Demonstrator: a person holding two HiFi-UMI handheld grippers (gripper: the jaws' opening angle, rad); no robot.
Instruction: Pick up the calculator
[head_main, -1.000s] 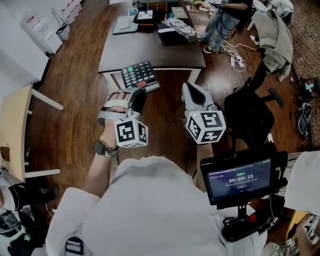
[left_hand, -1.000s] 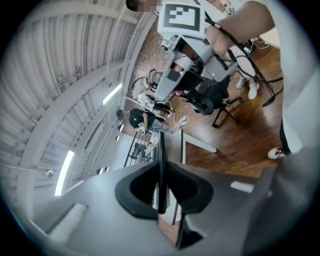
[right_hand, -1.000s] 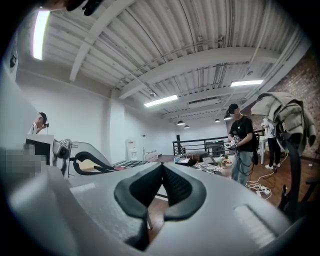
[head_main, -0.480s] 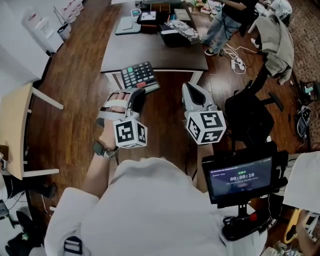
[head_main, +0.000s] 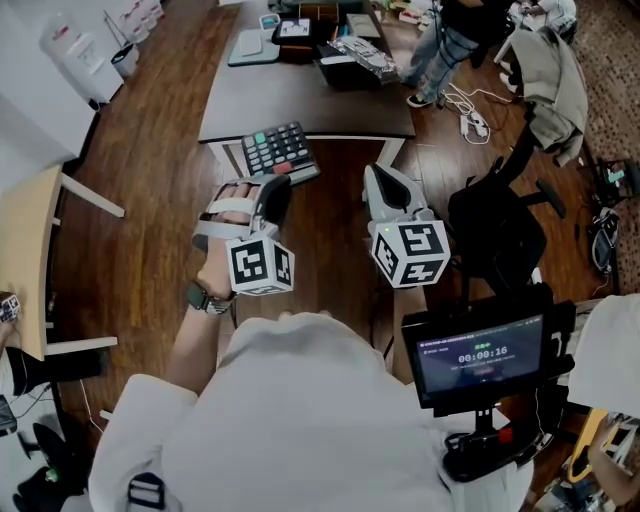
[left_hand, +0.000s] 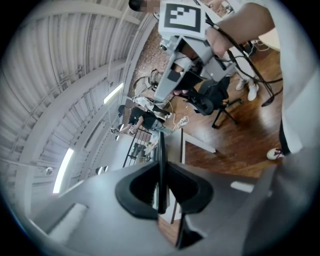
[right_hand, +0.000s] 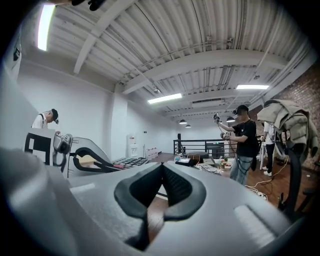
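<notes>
Two grippers: left gripper (head_main: 274, 188) jaws clamp the calculator's (head_main: 279, 150) near edge. Right gripper (right_hand: 161, 183) jaws are pressed together, empty.

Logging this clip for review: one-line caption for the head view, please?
Left gripper clamps the calculator by its near edge at the dark table's front; right gripper shut, empty.

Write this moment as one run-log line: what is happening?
left gripper: jaws shut on calculator | calculator: over table near edge | right gripper: jaws shut, empty
</notes>
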